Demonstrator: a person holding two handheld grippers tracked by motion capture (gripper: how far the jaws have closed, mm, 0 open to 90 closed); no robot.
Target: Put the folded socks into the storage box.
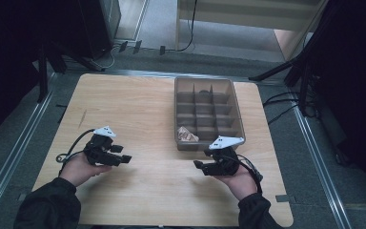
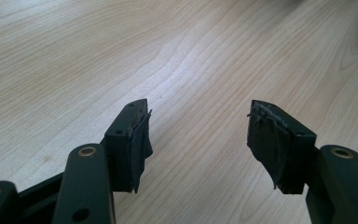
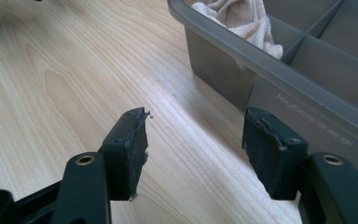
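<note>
A grey divided tray (image 1: 208, 81) stands at the right middle of the wooden table (image 1: 143, 114). A crumpled beige cloth (image 1: 187, 135) lies in its near left compartment. My right gripper (image 1: 200, 168) is held just in front of the tray's near edge, pointing left, open and empty. In the right gripper view the jaws (image 3: 196, 123) stand wide apart over bare wood, with the tray's wall (image 3: 223, 77) and the cloth (image 3: 242, 18) to their upper right. My left gripper (image 1: 124, 153) hovers at the near left, pointing right, open with nothing between its pads (image 2: 198, 116).
A small dark item (image 1: 203, 90) sits in a far compartment of the tray; what it is I cannot tell. Dark stands and cables (image 1: 286, 109) surround the table on the floor. Bare wood lies between the two grippers.
</note>
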